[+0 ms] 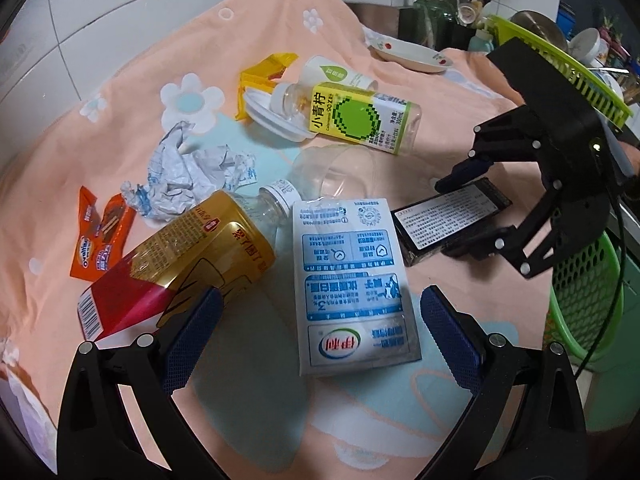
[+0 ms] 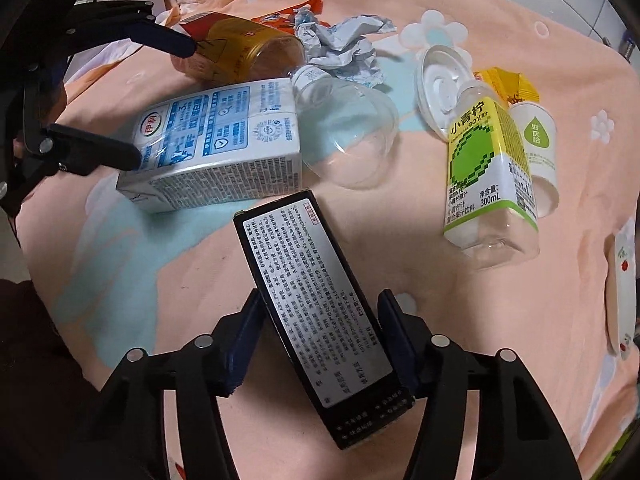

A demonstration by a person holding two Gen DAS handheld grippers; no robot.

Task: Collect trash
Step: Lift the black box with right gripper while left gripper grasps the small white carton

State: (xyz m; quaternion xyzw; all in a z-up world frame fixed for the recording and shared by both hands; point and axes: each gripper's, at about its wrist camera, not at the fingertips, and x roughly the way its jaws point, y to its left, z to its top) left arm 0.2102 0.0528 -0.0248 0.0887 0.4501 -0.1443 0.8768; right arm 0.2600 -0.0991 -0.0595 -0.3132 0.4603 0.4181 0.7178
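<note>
We have the right gripper [image 2: 320, 340] clenched on the flat black box with a white printed label [image 2: 316, 304], near the cloth-covered worktop's [image 2: 440, 280] right edge. Lift it level. Our left gripper [image 1: 320, 332], released, straddles the white-and-blue milk carton [image 1: 352, 280]; close squarely.

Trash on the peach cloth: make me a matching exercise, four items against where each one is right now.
Items:
1. black box
2. milk carton
3. lime juice bottle
4. crumpled paper

Places:
A. beside the small white paper cup
B. between the fingers of the right hand-held gripper
C. just beyond the gold-labelled bottle
D. in front of the open left hand-held gripper

Pairs: 1-B, 2-D, 3-A, 4-C
</note>
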